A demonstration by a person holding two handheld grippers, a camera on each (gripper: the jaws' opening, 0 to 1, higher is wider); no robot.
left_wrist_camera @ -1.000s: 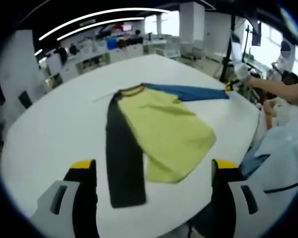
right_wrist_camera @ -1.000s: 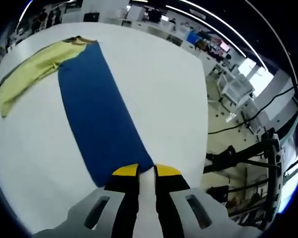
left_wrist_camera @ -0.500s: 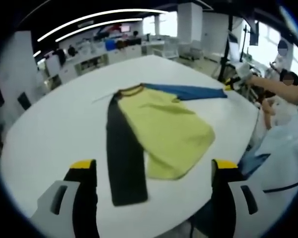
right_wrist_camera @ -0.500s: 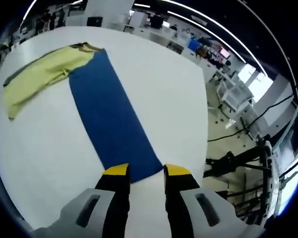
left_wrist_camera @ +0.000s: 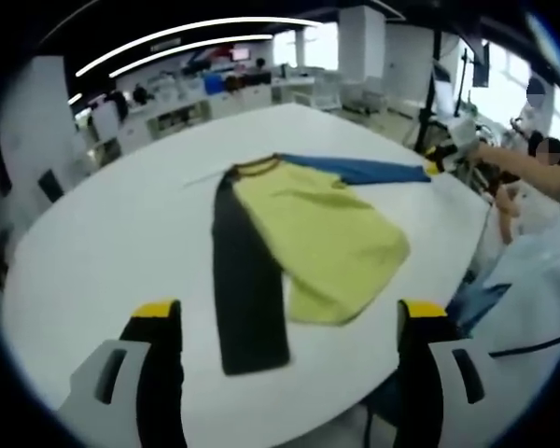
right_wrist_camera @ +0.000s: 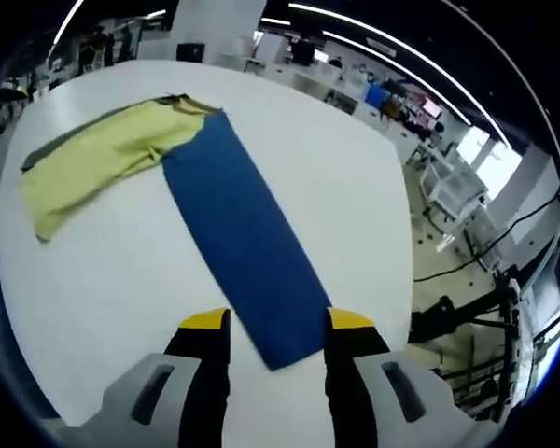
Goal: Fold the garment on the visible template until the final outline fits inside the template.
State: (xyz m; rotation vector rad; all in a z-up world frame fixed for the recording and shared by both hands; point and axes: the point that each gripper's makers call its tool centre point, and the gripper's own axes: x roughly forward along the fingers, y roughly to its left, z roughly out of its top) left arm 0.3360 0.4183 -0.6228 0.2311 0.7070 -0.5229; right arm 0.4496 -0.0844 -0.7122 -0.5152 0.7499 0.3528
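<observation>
Blue sleeve point(right_wrist_camera: 247, 247) flat, cuff between spread jaws of right gripper point(right_wrist_camera: 275, 327) — regrip cuff squarely, fold toward 10 o'clock; left gripper point(left_wrist_camera: 289, 313) open, empty.

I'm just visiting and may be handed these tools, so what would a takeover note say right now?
Left hand-held gripper: open, holding nothing, above the near edge of the white table.
Right hand-held gripper: open, jaws either side of the blue sleeve's cuff, not clamped on it.
The shirt lies flat on the table: yellow body, black sleeve stretched toward the left hand-held gripper, blue sleeve stretched out the other way.
Done: shirt spread out. I can't make out a template outline.
Left: all the folding, probably sleeves inward first.
</observation>
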